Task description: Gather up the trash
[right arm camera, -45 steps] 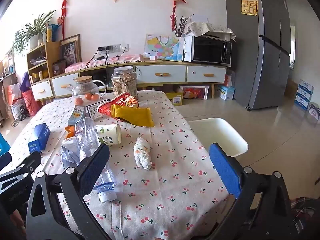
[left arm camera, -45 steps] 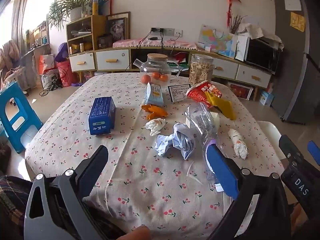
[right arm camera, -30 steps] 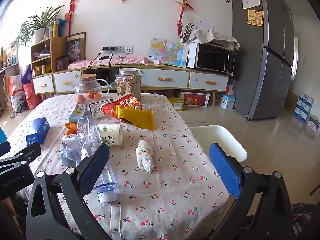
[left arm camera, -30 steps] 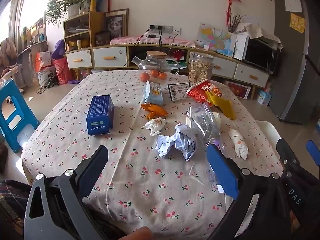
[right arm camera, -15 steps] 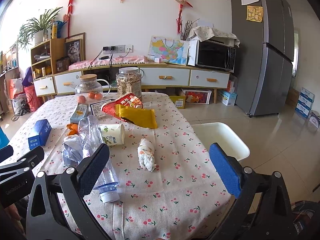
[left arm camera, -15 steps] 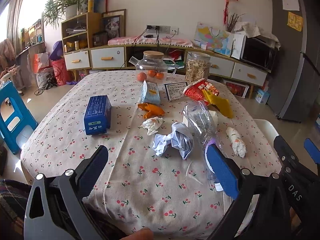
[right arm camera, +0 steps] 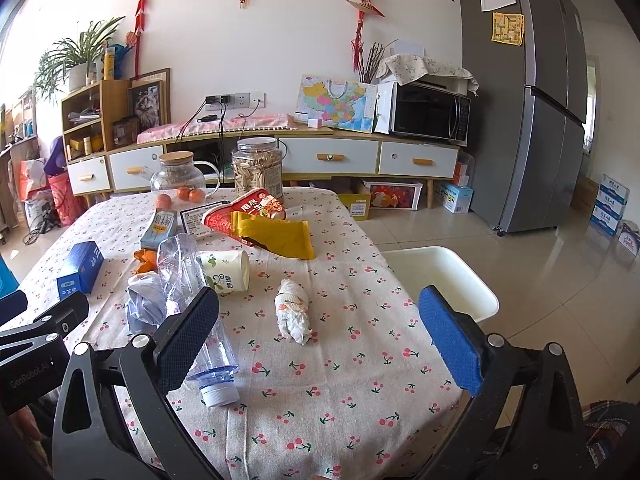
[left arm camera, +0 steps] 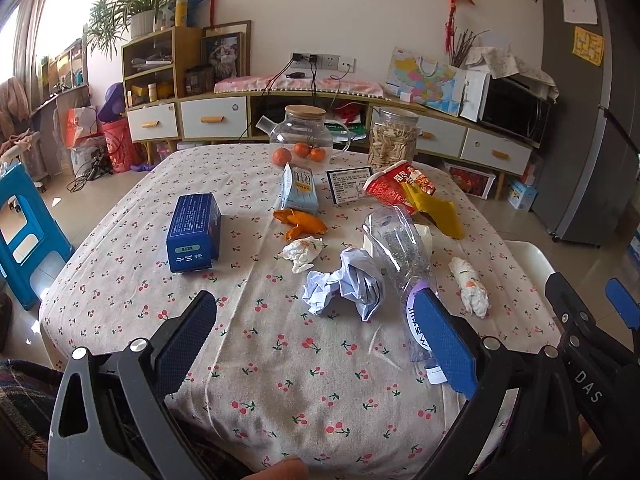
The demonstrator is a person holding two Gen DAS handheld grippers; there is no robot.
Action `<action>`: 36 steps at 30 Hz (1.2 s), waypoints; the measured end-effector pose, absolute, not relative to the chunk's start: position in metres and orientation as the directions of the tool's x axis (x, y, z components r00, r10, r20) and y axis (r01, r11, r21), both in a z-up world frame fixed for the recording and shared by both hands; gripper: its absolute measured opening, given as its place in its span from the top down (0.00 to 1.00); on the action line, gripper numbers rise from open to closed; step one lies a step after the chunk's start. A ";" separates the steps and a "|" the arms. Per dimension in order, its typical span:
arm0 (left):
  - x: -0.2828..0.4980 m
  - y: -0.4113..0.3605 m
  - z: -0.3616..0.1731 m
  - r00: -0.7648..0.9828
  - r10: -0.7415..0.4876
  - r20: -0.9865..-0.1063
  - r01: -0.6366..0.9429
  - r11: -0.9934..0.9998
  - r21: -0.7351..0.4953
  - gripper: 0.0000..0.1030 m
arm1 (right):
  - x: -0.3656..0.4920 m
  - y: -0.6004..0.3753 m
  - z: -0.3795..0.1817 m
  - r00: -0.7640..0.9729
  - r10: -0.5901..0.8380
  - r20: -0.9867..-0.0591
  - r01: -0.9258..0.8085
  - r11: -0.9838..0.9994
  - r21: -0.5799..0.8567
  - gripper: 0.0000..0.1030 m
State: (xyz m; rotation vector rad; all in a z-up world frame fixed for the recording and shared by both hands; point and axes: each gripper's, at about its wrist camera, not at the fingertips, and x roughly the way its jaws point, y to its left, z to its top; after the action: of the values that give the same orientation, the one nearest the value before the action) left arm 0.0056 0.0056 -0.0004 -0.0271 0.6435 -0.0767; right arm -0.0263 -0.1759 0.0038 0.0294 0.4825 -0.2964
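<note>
Left wrist view looks across a worktop (left arm camera: 132, 280) under a cherry-print cloth, with the left hand-held gripper (left arm camera: 316, 344) spread wide above the near edge and holding nothing. The trash lies toward the middle and the right edge: a crumpled white paper (left arm camera: 344, 282) sits just beside a crushed clear plastic bottle (left arm camera: 400, 248), whose cap end points to the near edge. A small tissue wad (left arm camera: 302, 251) lies near orange peel (left arm camera: 300, 222), and a rolled tissue (left arm camera: 469, 286) rests close to the right edge. Farther back are a yellow wrapper (left arm camera: 438, 214), a red snack bag (left arm camera: 394, 186) and a pale blue pouch (left arm camera: 299, 190). A blue box (left arm camera: 194, 232) stands well apart toward the left edge. At the far edge are a glass teapot (left arm camera: 302, 132) and a jar of biscuit sticks (left arm camera: 394, 140).

In the right wrist view the right hand-held gripper (right arm camera: 318, 340) is also spread wide and empty, above the near right corner. A paper cup (right arm camera: 226, 272) lies on its side touching the bottle, and a white bin (right arm camera: 440, 280) stands on the floor just beside the right edge
</note>
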 end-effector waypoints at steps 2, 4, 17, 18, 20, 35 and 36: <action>0.006 0.005 -0.001 0.796 -0.081 -0.599 0.063 0.997 -0.051 0.07 | -0.026 -0.176 0.004 0.843 -0.274 -0.462 0.288 0.957 -0.043 0.07; 0.006 0.006 -0.001 0.797 -0.081 -0.599 0.064 0.997 -0.050 0.07 | -0.026 -0.176 0.004 0.844 -0.273 -0.462 0.287 0.957 -0.040 0.07; 0.007 0.005 -0.002 0.793 -0.084 -0.604 0.065 0.996 -0.054 0.07 | -0.026 -0.176 0.003 0.843 -0.271 -0.465 0.286 0.957 -0.039 0.07; 0.008 0.006 -0.003 0.792 -0.085 -0.605 0.065 0.996 -0.055 0.07 | -0.026 -0.176 0.003 0.843 -0.271 -0.464 0.286 0.957 -0.039 0.07; 0.008 0.006 -0.004 0.790 -0.085 -0.607 0.064 0.996 -0.055 0.07 | -0.026 -0.175 0.002 0.843 -0.270 -0.465 0.285 0.958 -0.040 0.07; 0.010 0.008 -0.007 0.784 -0.087 -0.614 0.062 0.996 -0.061 0.07 | -0.026 -0.174 -0.001 0.843 -0.270 -0.465 0.287 0.957 -0.036 0.07; 0.010 0.009 -0.007 0.783 -0.087 -0.616 0.062 0.996 -0.062 0.07 | -0.027 -0.174 -0.001 0.843 -0.270 -0.466 0.287 0.957 -0.036 0.07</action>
State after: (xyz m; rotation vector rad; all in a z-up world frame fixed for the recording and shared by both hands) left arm 0.0099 0.0087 -0.0072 -0.0391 0.6663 -0.0802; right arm -0.0265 -0.1737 -0.0008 0.0359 0.4866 -0.2942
